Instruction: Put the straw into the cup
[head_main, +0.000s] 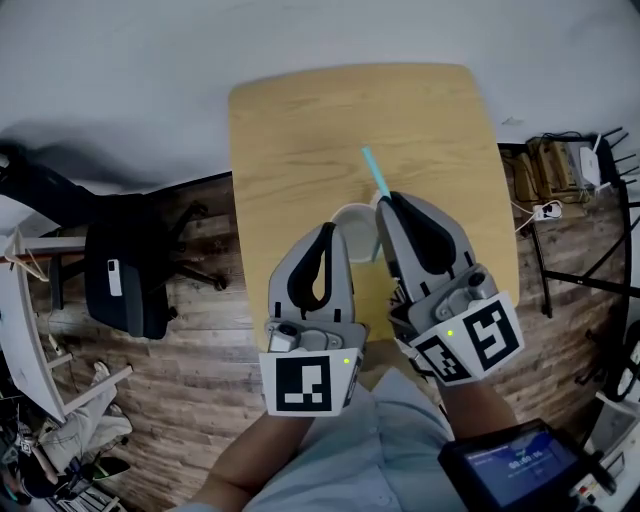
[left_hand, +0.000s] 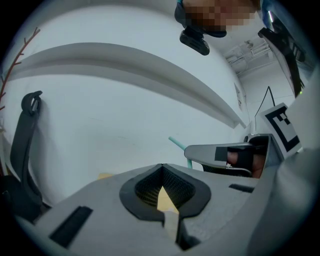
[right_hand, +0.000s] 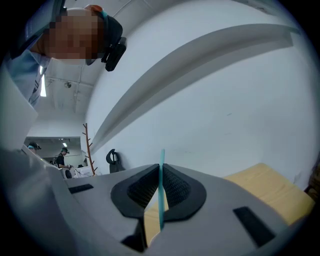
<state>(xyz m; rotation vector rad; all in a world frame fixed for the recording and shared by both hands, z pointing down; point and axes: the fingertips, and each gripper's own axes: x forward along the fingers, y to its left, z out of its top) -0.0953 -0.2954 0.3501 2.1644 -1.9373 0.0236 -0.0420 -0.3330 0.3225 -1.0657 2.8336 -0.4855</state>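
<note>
Head view: steep down over table (head_main: 300, 130). Gripper views: close along jaws, toward wall (left_hand: 125, 125); all share straw (head_main: 376, 172).

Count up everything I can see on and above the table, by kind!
Grippers: 2, the left gripper and the right gripper
White cup: 1
Teal straw: 1
Wooden table: 1
Total: 5
</note>
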